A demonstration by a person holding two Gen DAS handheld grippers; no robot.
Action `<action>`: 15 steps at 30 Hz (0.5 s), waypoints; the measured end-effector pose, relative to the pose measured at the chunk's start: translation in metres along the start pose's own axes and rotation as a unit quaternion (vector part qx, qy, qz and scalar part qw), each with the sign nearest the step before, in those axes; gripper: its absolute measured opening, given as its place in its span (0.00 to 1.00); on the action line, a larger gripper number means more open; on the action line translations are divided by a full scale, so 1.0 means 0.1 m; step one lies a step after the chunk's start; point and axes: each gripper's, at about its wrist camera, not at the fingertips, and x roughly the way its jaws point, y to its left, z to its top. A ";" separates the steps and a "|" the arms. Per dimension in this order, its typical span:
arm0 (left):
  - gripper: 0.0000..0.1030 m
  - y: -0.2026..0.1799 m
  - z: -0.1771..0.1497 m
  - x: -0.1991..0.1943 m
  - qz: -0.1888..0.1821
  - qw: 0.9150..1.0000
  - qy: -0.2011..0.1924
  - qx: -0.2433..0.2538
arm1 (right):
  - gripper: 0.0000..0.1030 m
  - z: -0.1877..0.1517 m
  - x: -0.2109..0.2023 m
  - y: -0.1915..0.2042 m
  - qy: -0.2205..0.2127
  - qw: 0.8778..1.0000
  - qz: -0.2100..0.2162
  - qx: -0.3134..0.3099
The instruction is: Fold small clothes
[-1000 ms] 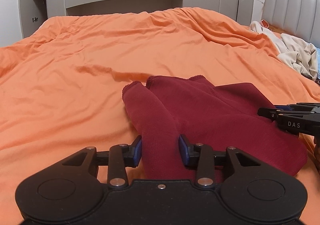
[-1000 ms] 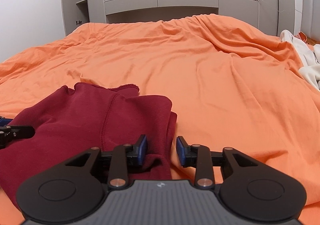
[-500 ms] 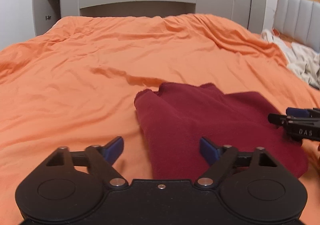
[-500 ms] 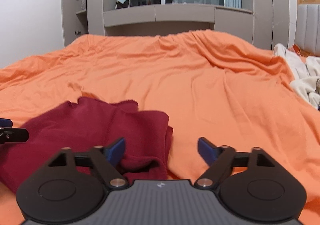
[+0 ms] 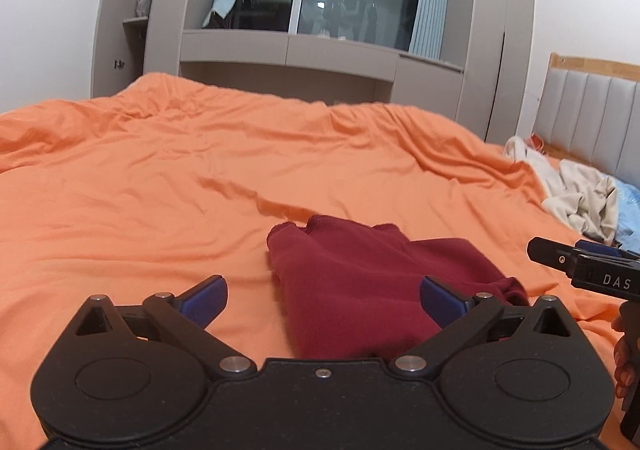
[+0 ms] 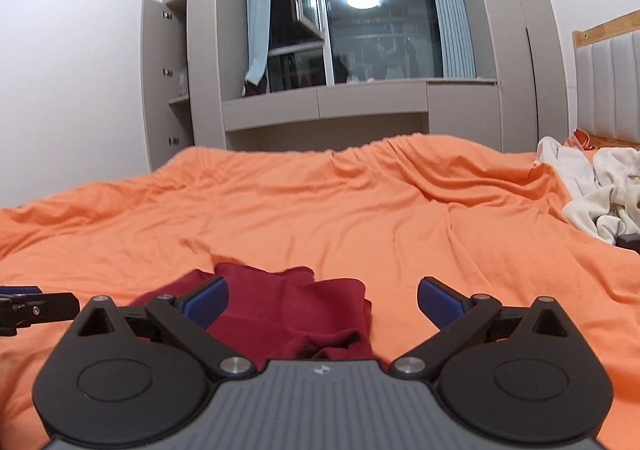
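- Left wrist: my left gripper [image 5: 323, 300] has just been opening and its jaws stand wide apart, clear of the red garment [image 5: 376, 282] lying folded on the orange cover [image 5: 160, 189].
- Right wrist: my right gripper [image 6: 323, 300] has likewise just spread wide; garment [image 6: 288, 310] lies below, untouched.

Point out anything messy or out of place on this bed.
A crumpled heap of pale clothes lies unfolded at the bed's right edge near the headboard. The dark red garment lies folded on the orange cover, its far edge slightly uneven.
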 end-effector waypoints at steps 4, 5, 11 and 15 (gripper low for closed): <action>0.99 0.03 -0.08 -0.29 0.005 1.000 -0.028 -0.008 | 1.00 -0.06 -0.32 0.08 -0.022 1.000 0.006 -0.002; 0.99 0.03 -0.11 -0.37 0.008 0.999 -0.034 -0.009 | 1.00 -0.08 -0.38 0.09 -0.027 1.000 0.006 -0.004; 0.99 -0.02 -0.33 -0.73 0.021 0.998 -0.057 0.009 | 1.00 -0.24 -0.75 0.19 -0.045 0.999 0.001 -0.011; 0.99 -0.06 -0.46 -0.89 0.026 0.997 -0.062 0.032 | 1.00 -0.37 -0.95 0.21 -0.045 0.999 -0.004 -0.008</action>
